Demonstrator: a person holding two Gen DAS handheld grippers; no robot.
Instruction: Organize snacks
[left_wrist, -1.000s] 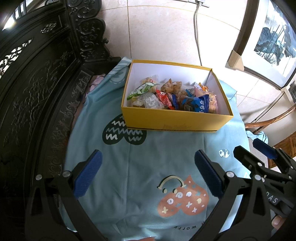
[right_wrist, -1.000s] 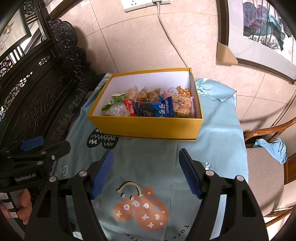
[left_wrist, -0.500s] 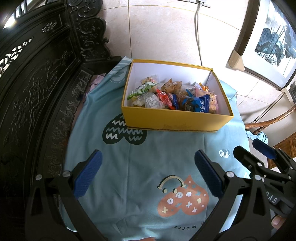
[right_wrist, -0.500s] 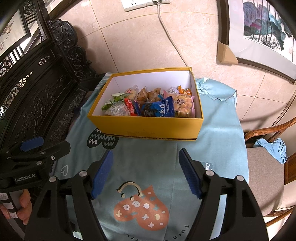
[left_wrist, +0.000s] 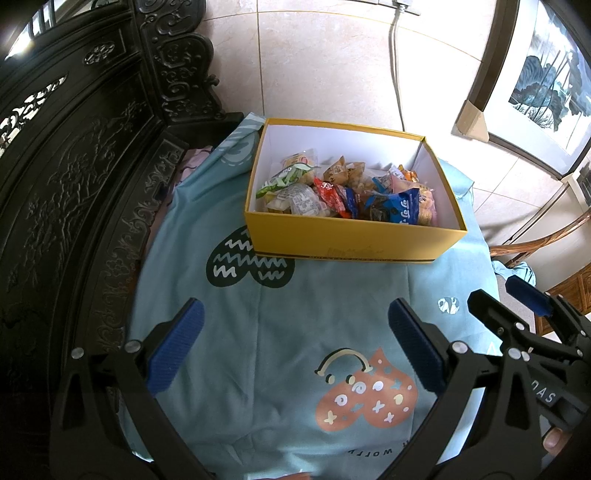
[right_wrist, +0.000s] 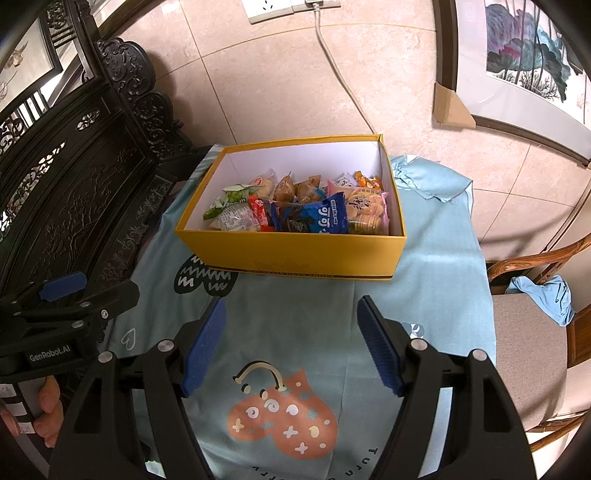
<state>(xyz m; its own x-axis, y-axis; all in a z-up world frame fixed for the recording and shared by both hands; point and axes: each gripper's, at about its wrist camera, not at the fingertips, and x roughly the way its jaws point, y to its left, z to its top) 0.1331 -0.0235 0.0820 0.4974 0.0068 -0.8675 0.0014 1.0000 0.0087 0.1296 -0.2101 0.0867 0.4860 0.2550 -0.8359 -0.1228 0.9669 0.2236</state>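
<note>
Your left tool hangs over the near part of the table, blue pads spread wide apart with nothing between them. Your right tool sits just beside it to the right, also spread wide and empty; its tips show at the right edge of the left wrist view, and your left tool shows at the left edge of the right wrist view. Both point toward the yellow box, which rests on the far half of the table, well apart from either tool. The snacks lie packed in the near half of the box, against its near wall: a green packet at the left, a red packet beside it, a blue packet near the middle, a pink-edged biscuit pack at the right. The far half of the box floor is bare white. A light blue cloth with heart prints covers the table. Dark carved furniture stands along the left, a wooden chair at the right, a tiled wall with a cable behind.
</note>
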